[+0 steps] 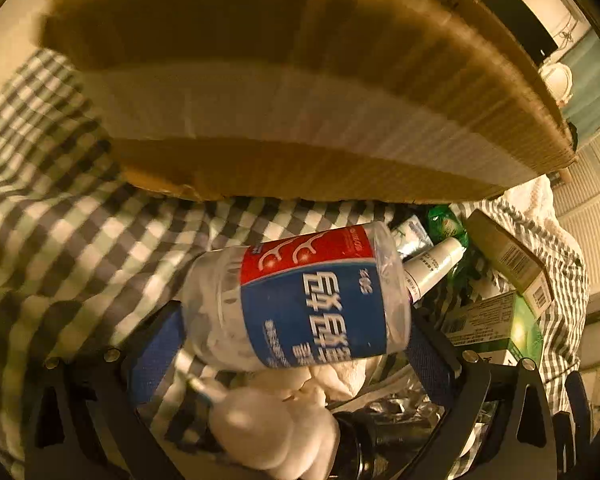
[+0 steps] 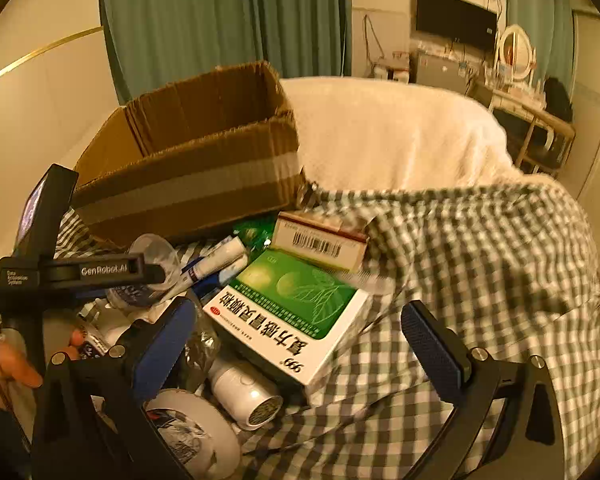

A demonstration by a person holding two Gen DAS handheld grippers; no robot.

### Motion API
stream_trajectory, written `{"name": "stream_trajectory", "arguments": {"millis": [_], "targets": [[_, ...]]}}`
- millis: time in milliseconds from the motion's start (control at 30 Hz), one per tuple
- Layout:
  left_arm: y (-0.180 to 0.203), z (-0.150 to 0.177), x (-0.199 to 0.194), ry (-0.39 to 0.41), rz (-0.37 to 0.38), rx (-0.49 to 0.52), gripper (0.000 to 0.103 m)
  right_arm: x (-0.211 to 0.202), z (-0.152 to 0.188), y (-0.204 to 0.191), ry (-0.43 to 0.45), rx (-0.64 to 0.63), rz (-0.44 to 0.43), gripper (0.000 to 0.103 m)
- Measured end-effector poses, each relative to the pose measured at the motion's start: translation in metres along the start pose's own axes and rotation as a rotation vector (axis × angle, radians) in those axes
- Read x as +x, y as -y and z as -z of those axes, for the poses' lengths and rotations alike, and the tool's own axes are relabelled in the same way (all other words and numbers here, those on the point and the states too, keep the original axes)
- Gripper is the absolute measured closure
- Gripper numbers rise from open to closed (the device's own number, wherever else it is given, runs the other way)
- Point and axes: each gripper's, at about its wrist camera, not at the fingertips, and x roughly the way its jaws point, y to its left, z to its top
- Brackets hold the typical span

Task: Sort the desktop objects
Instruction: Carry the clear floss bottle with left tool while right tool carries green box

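Observation:
My left gripper [image 1: 296,328] is shut on a clear plastic canister with a red and blue label [image 1: 300,300] and holds it just below the near wall of an open cardboard box [image 1: 300,112]. In the right wrist view the same canister [image 2: 148,268] shows under the left gripper's body [image 2: 72,272]. My right gripper [image 2: 300,340] is open and empty, its jaws wide apart above a green and white medicine box [image 2: 292,312]. A barcoded carton [image 2: 320,240], a white tube [image 2: 216,264] and a white round device [image 2: 244,396] lie in the pile.
The cardboard box [image 2: 188,152] stands at the back left on a checked cloth [image 2: 460,280]. A white blanket [image 2: 380,128] lies behind. A tape roll [image 2: 196,432] and crumpled tissue [image 1: 300,384] lie near. A green bottle [image 1: 446,224] and cartons [image 1: 508,256] sit right.

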Motion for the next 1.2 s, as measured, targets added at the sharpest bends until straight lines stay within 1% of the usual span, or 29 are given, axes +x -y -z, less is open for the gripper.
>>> {"name": "stream_trajectory", "arguments": {"millis": [33, 133, 167, 333, 400, 500, 567, 600, 633, 733, 767, 800, 833, 900, 933, 967, 1000, 1067, 1200], "targets": [[-0.001, 0.001, 0.003, -0.008, 0.002, -0.002, 0.0, 0.001, 0.0, -0.001, -0.006, 0.009, -0.001, 0.001], [-0.003, 0.005, 0.004, 0.002, 0.026, 0.008, 0.006, 0.006, 0.001, -0.007, -0.035, 0.053, -0.018, 0.001], [-0.003, 0.006, 0.003, 0.006, 0.029, 0.006, 0.006, 0.01, 0.001, -0.01, -0.047, 0.063, -0.015, 0.001], [-0.01, 0.017, -0.013, 0.046, 0.044, -0.001, 0.007, 0.028, 0.007, -0.019, -0.132, 0.129, 0.027, 0.001], [-0.013, 0.024, -0.023, 0.075, 0.047, 0.004, 0.007, 0.034, 0.007, -0.024, -0.153, 0.146, 0.06, 0.001], [-0.022, 0.033, -0.035, 0.102, 0.055, -0.013, 0.007, 0.036, 0.004, -0.034, -0.14, 0.144, 0.106, 0.001], [-0.027, 0.039, -0.04, 0.112, 0.072, -0.029, 0.007, 0.041, 0.002, -0.039, -0.14, 0.145, 0.166, 0.001], [-0.029, 0.04, -0.043, 0.114, 0.076, -0.031, 0.007, 0.045, 0.002, -0.041, -0.148, 0.151, 0.201, 0.001], [-0.033, 0.032, -0.045, 0.117, 0.08, -0.035, 0.007, 0.049, 0.001, -0.041, -0.155, 0.154, 0.227, 0.001], [-0.033, 0.036, -0.048, 0.123, 0.074, -0.021, 0.007, 0.058, 0.0, -0.043, -0.167, 0.148, 0.276, 0.001], [-0.033, 0.036, -0.047, 0.126, 0.069, -0.016, 0.007, 0.061, -0.001, -0.043, -0.183, 0.136, 0.283, 0.001], [-0.033, 0.038, -0.048, 0.131, 0.065, -0.009, 0.007, 0.064, 0.001, -0.04, -0.201, 0.125, 0.288, 0.001], [-0.027, 0.028, -0.039, 0.136, 0.061, -0.004, 0.007, 0.065, 0.002, -0.038, -0.212, 0.125, 0.291, 0.001], [-0.025, 0.03, -0.042, 0.152, 0.057, 0.004, 0.007, 0.063, 0.009, -0.03, -0.21, 0.15, 0.265, 0.001], [-0.023, 0.035, -0.046, 0.165, 0.056, 0.011, 0.007, 0.063, 0.01, -0.024, -0.214, 0.173, 0.242, 0.003], [-0.028, 0.032, -0.048, 0.182, 0.059, 0.017, 0.007, 0.062, 0.012, -0.021, -0.219, 0.184, 0.228, 0.007], [-0.018, 0.035, -0.045, 0.195, 0.064, 0.026, 0.007, 0.06, 0.015, -0.019, -0.22, 0.184, 0.223, 0.007], [-0.015, 0.037, -0.051, 0.233, 0.09, 0.041, 0.007, 0.055, 0.017, -0.017, -0.208, 0.177, 0.219, 0.008], [-0.016, 0.043, -0.068, 0.29, 0.1, 0.058, 0.007, 0.038, 0.019, -0.012, -0.173, 0.187, 0.192, 0.008]]}}
